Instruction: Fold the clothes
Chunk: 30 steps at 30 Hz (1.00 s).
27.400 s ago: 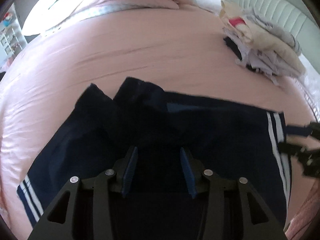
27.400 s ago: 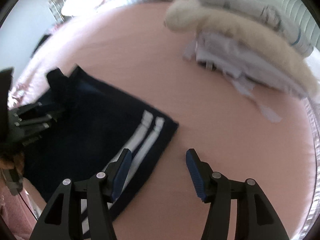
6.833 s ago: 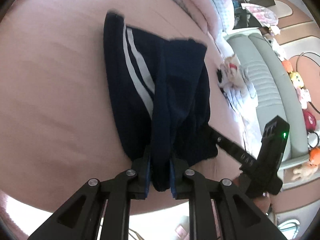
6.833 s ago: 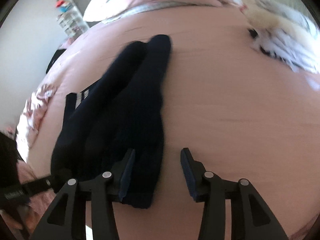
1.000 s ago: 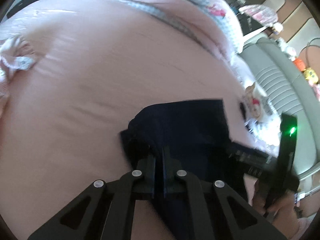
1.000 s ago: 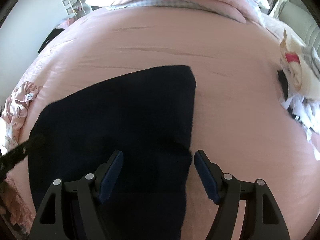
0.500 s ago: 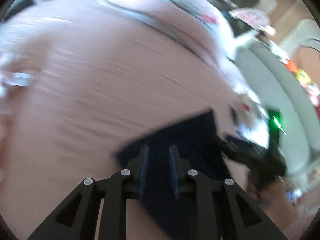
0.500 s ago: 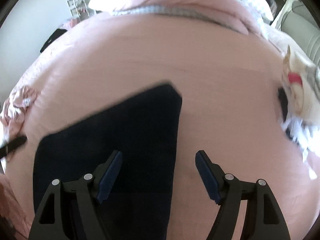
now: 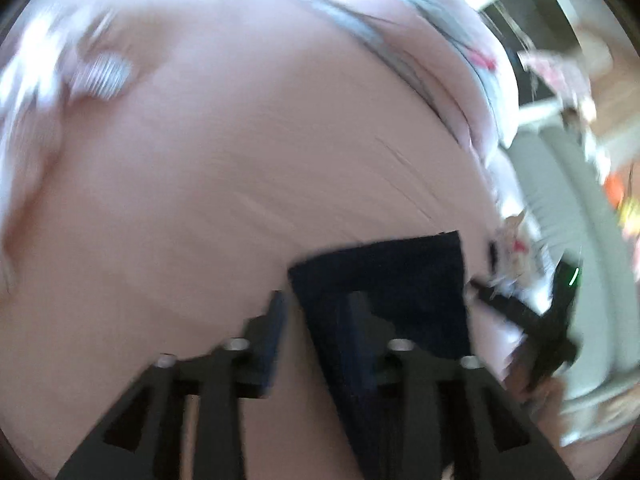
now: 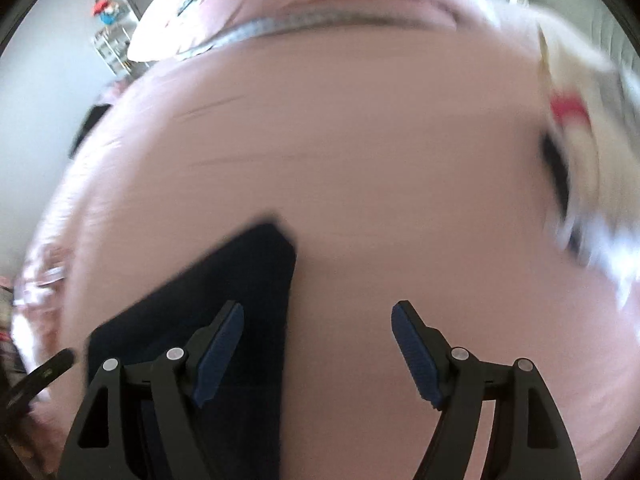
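Note:
The navy garment (image 9: 384, 280) lies folded flat in a dark rectangle on the pink bed (image 9: 240, 160). My left gripper (image 9: 318, 320) is open and empty, its fingers straddling the garment's near left edge. In the right wrist view the same garment (image 10: 240, 280) lies at lower left. My right gripper (image 10: 318, 344) is wide open and empty, its left finger over the garment's right edge, its right finger over bare sheet. The right gripper shows in the left wrist view (image 9: 532, 320) beside the garment. Both views are motion-blurred.
A pile of light clothes (image 10: 580, 140) lies at the right of the bed. Pillows and a rolled pink quilt (image 10: 320, 4) lie at the head. A pink crumpled garment (image 9: 100, 76) lies at far left. A pale padded sofa (image 9: 568, 220) stands beyond the bed's right side.
My left gripper has opened and let go of the navy garment, which now lies flat. Both grippers have drawn back and lifted away from it.

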Motion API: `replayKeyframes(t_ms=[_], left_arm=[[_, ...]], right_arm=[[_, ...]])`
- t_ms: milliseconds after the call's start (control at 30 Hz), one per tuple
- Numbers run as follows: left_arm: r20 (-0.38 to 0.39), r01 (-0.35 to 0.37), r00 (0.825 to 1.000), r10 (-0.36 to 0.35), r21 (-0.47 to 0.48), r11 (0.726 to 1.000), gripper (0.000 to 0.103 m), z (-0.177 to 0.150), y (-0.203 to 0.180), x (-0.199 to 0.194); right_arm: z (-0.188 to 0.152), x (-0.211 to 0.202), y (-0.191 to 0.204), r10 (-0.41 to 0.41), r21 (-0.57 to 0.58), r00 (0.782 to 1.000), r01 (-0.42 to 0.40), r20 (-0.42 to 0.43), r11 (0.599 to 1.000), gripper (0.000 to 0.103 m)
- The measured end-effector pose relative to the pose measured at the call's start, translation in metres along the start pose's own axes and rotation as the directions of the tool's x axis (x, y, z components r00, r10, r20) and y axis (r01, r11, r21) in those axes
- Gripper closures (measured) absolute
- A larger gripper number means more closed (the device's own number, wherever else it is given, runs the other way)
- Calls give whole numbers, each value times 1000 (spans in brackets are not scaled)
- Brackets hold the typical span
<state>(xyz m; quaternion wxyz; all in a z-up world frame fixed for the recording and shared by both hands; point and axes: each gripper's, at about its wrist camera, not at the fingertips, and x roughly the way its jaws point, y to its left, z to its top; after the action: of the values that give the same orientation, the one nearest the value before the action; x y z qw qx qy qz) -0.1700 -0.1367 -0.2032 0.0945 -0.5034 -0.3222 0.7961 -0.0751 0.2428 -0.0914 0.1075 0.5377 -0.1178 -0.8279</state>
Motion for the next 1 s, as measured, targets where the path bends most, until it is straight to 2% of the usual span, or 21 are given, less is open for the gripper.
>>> replayKeyframes(t_ms=[67,100,167,200,233,267,333,367,400,433,500,667,733,767,800,833,867,900,933,967,1000], left_arm=[[-39,48,998,-51,-78,996,51,-16,5,5],[-57,62,996,-67,-85,994,51,-21,4,8],[-68,59,996,-61,-28,998,51,-22,-5,16],[-67,57,996,-57,2,998,51,-21,-10,20],[-67,62,996,-60,21,998,57,-22,-15,26],[-73,75,995,-72,39,996,72,-21,-19,34],[-85,77,994,-70,80,994,86,-17,-31,44],[-84,70,995,-61,109,992,91,-16,-37,47],[-83,64,995,-52,138,988,92,-14,-44,50],[-82,57,996,-44,166,984,93,-13,-51,52],[-80,52,996,-35,215,975,93,-10,-62,53],[-117,87,992,-53,312,946,93,-4,-80,57],[-147,54,989,-8,310,949,92,2,-74,71],[-165,26,986,23,290,957,92,4,-73,83],[-186,35,982,12,247,968,92,6,-69,88],[-195,68,980,-31,184,981,92,9,-61,86],[-189,100,979,-76,121,988,89,10,-53,80],[-179,115,979,-96,100,988,86,9,-51,78],[-170,124,980,-106,99,987,74,6,-50,77],[-160,133,980,-116,98,986,60,4,-50,76],[-151,142,980,-126,98,985,59,2,-49,75]], right_arm=[[-23,-9,-12,19,7,1000,-19,-8,1000,27],[-34,-13,-17,22,6,1000,-22,-9,1000,27],[-46,-21,-18,9,-32,1000,-9,10,999,26],[-66,-23,-11,3,-48,1000,-3,3,999,25],[-73,-16,3,0,-67,1000,0,-4,998,25],[-75,-15,9,-2,-86,1000,1,-7,996,27],[-84,-23,14,-4,-122,1000,3,-9,993,45],[-85,-27,12,12,-119,1000,-13,-14,993,58],[-85,-32,6,35,-107,999,-37,-21,994,83],[-78,-37,5,63,-85,998,-64,-22,994,94],[-67,-50,5,89,-48,996,-89,-12,995,94],[-116,-118,-24,19,-13,998,-18,57,1000,94],[-133,-129,-46,-12,28,999,10,43,1000,94],[-140,-127,-57,-8,53,1000,7,20,999,94],[-148,-125,-69,2,80,1000,-1,-7,997,94],[-156,-123,-81,12,107,999,-8,-32,994,93],[-158,-129,-93,53,144,998,-50,-14,988,91],[-154,-137,-100,98,163,995,-99,11,982,77],[-149,-144,-104,138,173,990,-141,31,975,64],[-143,-151,-109,178,181,983,-184,50,966,33],[-137,-151,-112,187,172,981,-194,56,966,17]])
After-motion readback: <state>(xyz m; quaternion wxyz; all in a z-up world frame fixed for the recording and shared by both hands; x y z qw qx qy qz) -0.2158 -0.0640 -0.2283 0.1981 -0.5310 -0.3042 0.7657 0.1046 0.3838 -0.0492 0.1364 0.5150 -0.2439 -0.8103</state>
